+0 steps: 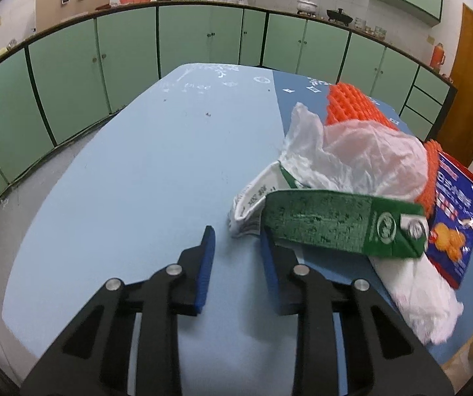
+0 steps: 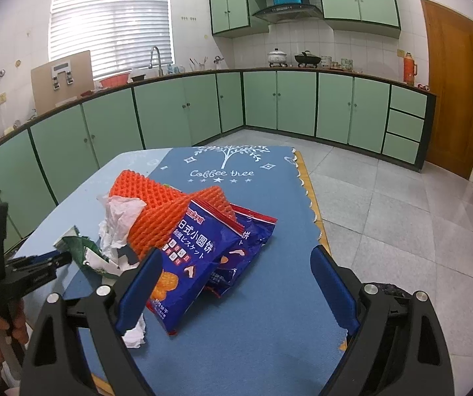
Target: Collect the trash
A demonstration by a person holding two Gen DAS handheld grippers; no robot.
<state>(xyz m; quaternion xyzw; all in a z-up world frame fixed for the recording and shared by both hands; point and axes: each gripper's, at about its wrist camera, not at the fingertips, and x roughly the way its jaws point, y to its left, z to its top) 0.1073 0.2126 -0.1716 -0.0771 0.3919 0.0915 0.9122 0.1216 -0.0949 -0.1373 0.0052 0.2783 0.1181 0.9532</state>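
Note:
A trash pile lies on the blue table: a green milk carton (image 1: 342, 226), crumpled white tissue (image 1: 365, 158), orange foam netting (image 1: 355, 105) and a blue biscuit bag (image 1: 454, 227). My left gripper (image 1: 236, 247) is open and empty, its right finger just under the carton's left end. In the right wrist view the biscuit bag (image 2: 190, 264), netting (image 2: 160, 211), tissue (image 2: 117, 221) and carton (image 2: 84, 250) show. My right gripper (image 2: 236, 264) is wide open, the bag between its fingers; the left finger sits against the bag's left edge.
A darker blue mat (image 2: 269, 297) printed "Coffee tree" covers the table's right part; its scalloped edge (image 2: 312, 204) drops to the tiled floor. The light blue tabletop (image 1: 137, 181) lies left of the pile. Green kitchen cabinets (image 2: 296, 102) ring the room.

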